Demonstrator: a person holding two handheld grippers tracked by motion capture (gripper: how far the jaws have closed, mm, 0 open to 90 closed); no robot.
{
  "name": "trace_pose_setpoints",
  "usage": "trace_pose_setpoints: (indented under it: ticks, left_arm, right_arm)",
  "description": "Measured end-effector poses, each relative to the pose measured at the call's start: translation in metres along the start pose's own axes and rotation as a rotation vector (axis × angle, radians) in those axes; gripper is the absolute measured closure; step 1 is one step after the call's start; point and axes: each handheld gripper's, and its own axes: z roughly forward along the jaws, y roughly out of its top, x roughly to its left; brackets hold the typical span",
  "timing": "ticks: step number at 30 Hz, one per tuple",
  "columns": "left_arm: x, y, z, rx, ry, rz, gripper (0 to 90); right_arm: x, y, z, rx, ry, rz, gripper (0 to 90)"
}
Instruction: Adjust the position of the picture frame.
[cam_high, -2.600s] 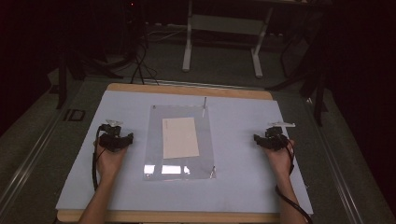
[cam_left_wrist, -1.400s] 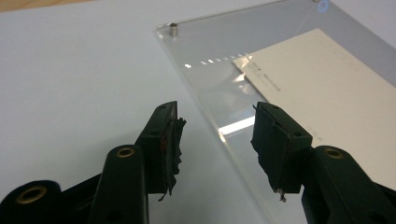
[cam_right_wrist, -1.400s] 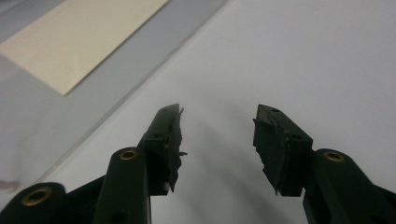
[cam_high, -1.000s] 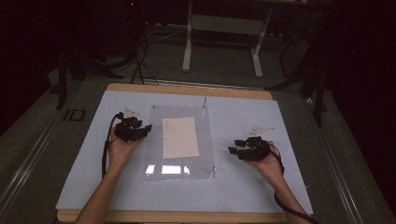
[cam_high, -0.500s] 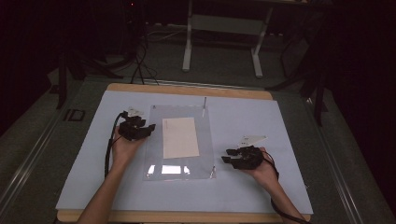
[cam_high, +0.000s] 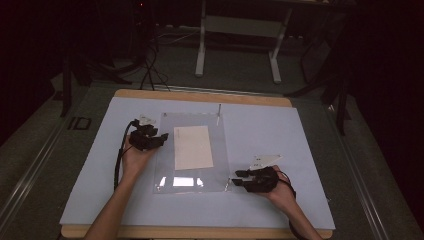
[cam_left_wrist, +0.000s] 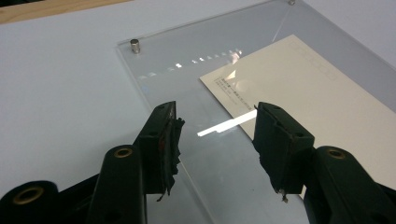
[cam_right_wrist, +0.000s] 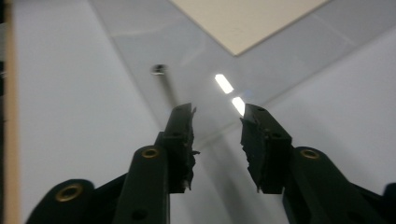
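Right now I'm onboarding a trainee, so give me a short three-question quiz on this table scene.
1. True or false: a cream sheet lies under the clear panel.
2. Which gripper is at the panel's near corner: A) left gripper, B) right gripper?
3. What stands at the panel's corners, like the metal post?

Key: 1. True. 2. B; its fingers have just been closing, nothing gripped. 3. Small metal posts.
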Motion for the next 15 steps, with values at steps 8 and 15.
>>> trace_pose_setpoints:
  ticks: [8,15]
  left_arm:
    - [-0.002,0.001,0.002,0.006,0.001,0.004,49.2]
    - [-0.006,0.006,0.005,0.001,-0.011,0.023,49.1]
  right_arm:
    - [0.015,0.005,0.008,-0.014,0.057,-0.05,67.8]
    - [0.021,0.008,0.026,-0.01,0.04,-0.069,79.2]
